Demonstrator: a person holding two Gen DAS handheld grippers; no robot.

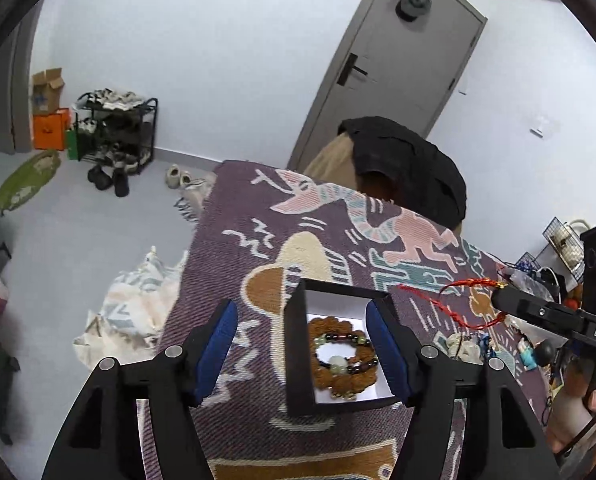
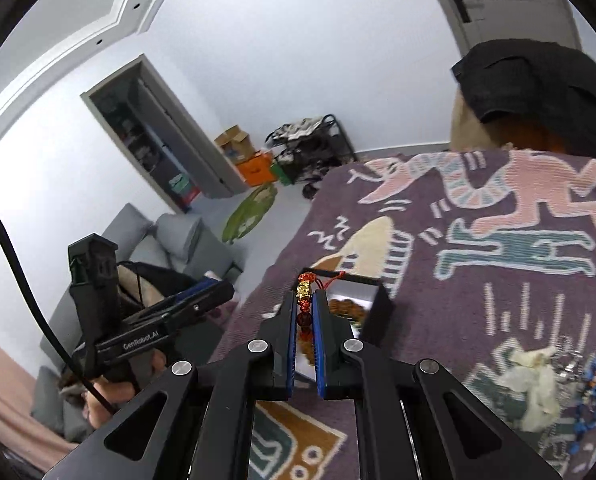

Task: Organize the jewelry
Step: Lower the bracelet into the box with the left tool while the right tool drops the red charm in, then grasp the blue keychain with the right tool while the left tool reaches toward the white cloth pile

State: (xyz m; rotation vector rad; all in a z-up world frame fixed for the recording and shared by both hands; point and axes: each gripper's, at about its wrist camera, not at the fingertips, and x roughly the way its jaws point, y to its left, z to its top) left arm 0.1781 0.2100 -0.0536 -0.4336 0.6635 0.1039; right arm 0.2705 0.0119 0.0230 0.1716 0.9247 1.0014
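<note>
Cloth [image 1: 258,208] with woven figures covers the surface I work over, purple and busy enough to hide a dropped bead. On it sits the black box [image 1: 298,344], white inside, with brown bead bracelets [image 1: 344,354] already coiled in it. My left tongs [image 1: 304,354] stand wide, one blue pad on either side of the box, touching nothing I can confirm. My right tongs [image 2: 306,320] are pinched narrow on the red cord bracelet [image 2: 304,296], held above the near edge of the box, its cord [image 1: 450,300] trailing loose. I judge the risk is that tail: released here, it may drape over the box wall or drag the beads out onto the cloth.
</note>
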